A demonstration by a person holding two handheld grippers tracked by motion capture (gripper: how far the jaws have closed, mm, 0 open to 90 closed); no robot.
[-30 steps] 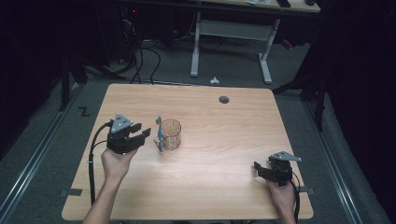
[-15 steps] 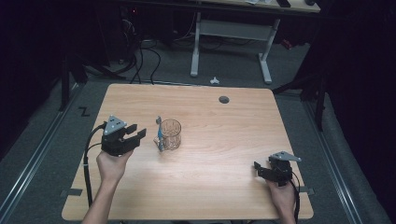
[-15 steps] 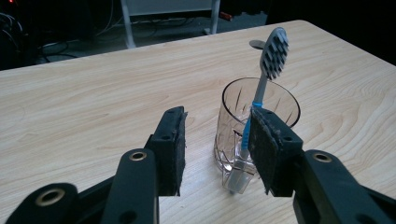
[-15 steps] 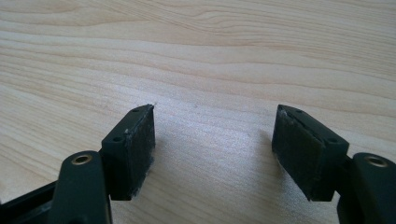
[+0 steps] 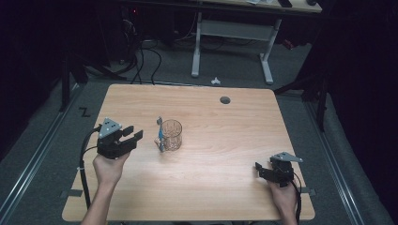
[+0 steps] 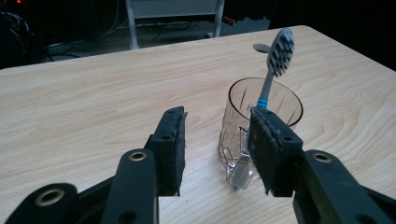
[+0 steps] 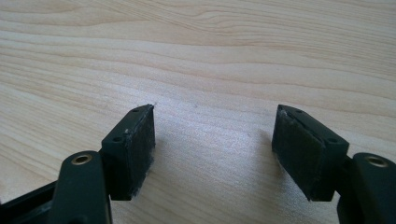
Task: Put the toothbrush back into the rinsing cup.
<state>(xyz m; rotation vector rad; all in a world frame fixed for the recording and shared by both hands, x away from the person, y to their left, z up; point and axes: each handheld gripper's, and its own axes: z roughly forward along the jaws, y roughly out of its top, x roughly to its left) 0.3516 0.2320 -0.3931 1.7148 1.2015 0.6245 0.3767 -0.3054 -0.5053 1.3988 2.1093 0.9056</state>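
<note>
A clear glass mug (image 5: 171, 135) stands upright near the middle of the wooden table (image 5: 225, 154), with a toothbrush (image 5: 160, 134) leaning against its handle side, bristle head up. The left gripper (image 5: 132, 136) is just beside the mug, its jaws partly open with nothing between them. The right gripper (image 5: 261, 169) rests at the table's near right corner, well apart from the mug, jaws wide open and empty.
</note>
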